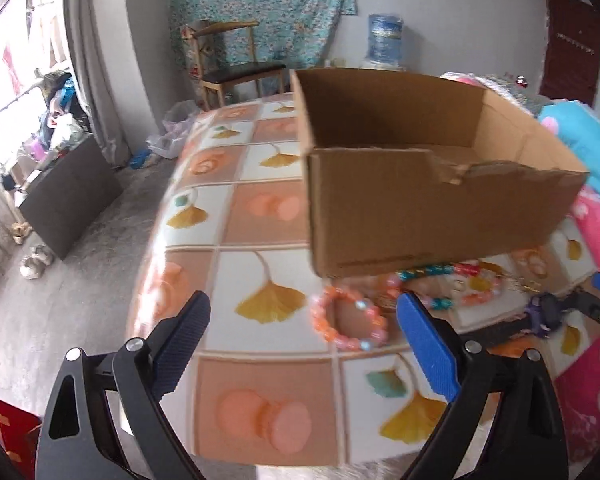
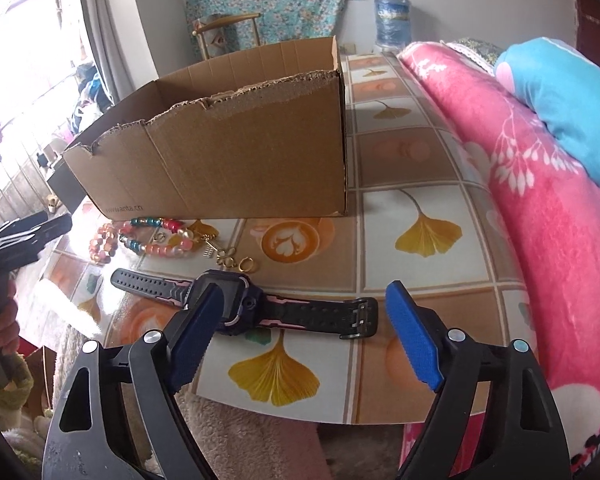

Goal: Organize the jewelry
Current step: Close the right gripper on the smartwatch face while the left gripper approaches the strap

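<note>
A dark purple and black watch [image 2: 308,312] lies flat on the tiled tablecloth [image 2: 420,160], between the fingers of my right gripper [image 2: 306,292]. That gripper is open: its left finger [image 2: 196,332] overlaps the watch face, and its right finger stands apart from the buckle. Behind the watch lie bead bracelets [image 2: 168,236], a pink-orange bracelet [image 2: 104,244] and small gold rings [image 2: 236,262], all in front of an open cardboard box [image 2: 240,160]. My left gripper [image 1: 303,308] is open and empty above the table, with the pink-orange bracelet [image 1: 348,320] just ahead of its right finger and the box [image 1: 420,208] beyond.
A pink flowered blanket [image 2: 520,200] and a blue pillow [image 2: 560,92] line the table's right side. The table's near edge [image 2: 300,416] runs just under the grippers. A wooden chair [image 1: 236,68] and a water bottle [image 1: 384,40] stand by the far wall.
</note>
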The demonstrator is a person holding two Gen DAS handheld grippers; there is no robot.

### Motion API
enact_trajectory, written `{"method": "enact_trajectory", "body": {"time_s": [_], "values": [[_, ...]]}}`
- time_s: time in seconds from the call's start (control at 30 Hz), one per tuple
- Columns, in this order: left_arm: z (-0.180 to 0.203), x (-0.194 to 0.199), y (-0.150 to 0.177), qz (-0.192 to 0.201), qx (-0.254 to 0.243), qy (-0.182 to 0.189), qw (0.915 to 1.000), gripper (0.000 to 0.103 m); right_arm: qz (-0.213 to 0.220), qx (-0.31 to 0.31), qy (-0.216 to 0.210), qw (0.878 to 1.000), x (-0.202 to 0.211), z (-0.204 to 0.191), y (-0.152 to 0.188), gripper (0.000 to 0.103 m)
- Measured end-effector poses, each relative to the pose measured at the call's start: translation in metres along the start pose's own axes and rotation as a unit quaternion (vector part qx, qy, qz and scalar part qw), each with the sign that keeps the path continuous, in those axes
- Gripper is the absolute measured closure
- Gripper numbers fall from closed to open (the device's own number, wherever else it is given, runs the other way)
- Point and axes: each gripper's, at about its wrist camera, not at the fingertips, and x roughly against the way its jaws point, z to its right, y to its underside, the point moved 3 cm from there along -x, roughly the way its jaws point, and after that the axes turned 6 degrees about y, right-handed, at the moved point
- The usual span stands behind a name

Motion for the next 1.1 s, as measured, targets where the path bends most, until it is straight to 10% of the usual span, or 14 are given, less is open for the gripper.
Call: {"method": "enact_trajectory", "body": {"time_s": [0.13, 0.33, 0.73, 1.1], "values": [[0.035, -0.007, 0.020, -0.038, 0.011, 0.103, 0.9939, 0.024, -0.004, -0.014, 0.006, 1.000, -0.001, 0.004, 0.001, 0.033], [0.060, -0.034, 0.037, -0.082, 0.017, 0.132, 0.9877, 0.053, -0.010, -0.045, -0.006, 0.999, 0.000, 0.016, -0.002, 0.047], [0.037, -0.036, 0.032, -0.084, 0.116, 0.212, 0.9668, 0.060, -0.020, 0.024, -0.097, 0.995, -0.018, -0.047, -0.008, 0.087], [0.034, -0.040, 0.033, -0.069, 0.186, 0.301, 0.9328, 0.062, -0.016, 0.042, -0.076, 0.996, -0.022, -0.056, -0.005, 0.088]]}}
